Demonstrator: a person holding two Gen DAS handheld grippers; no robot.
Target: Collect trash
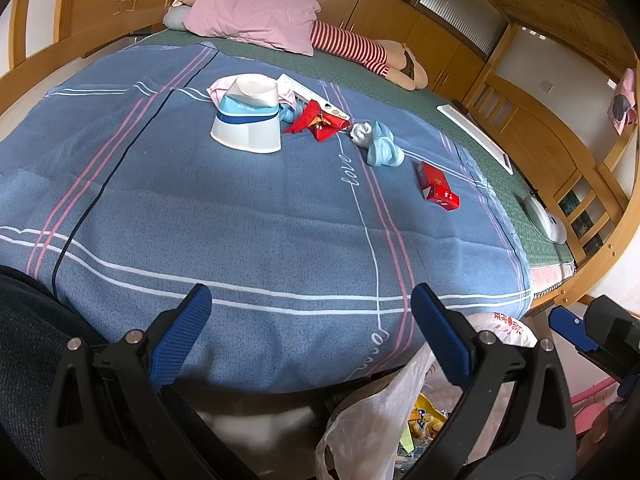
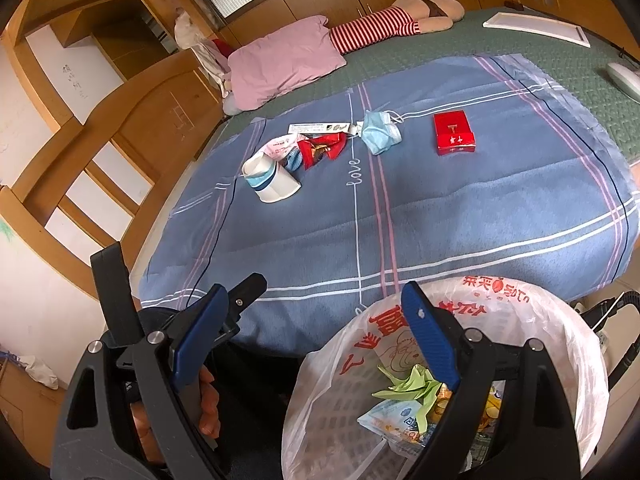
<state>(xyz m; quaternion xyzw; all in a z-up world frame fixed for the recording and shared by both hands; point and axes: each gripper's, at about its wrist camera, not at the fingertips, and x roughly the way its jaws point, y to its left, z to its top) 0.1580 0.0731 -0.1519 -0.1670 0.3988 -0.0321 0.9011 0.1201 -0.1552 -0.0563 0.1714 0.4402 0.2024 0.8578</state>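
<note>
Trash lies on the blue blanket (image 1: 240, 220) on the bed: a white and blue paper cup (image 1: 248, 118) (image 2: 270, 182) on its side, a red snack wrapper (image 1: 318, 120) (image 2: 320, 148), a blue face mask (image 1: 382, 144) (image 2: 378, 132), a white crumpled tissue (image 1: 360, 130), a red cigarette box (image 1: 436, 186) (image 2: 454, 132) and a white paper strip (image 2: 318, 128). A white plastic trash bag (image 2: 480, 312) (image 1: 360, 420) holding wrappers hangs off the bed's near edge. My left gripper (image 1: 312, 336) is open and empty over the blanket's near edge. My right gripper (image 2: 316, 332) is open and empty above the bag.
A pink pillow (image 1: 256, 12) and a striped plush toy (image 1: 360, 50) lie at the far end of the bed. A white board (image 1: 476, 136) and a white round object (image 1: 546, 214) lie on the green mat at the right. Wooden bed rails surround it.
</note>
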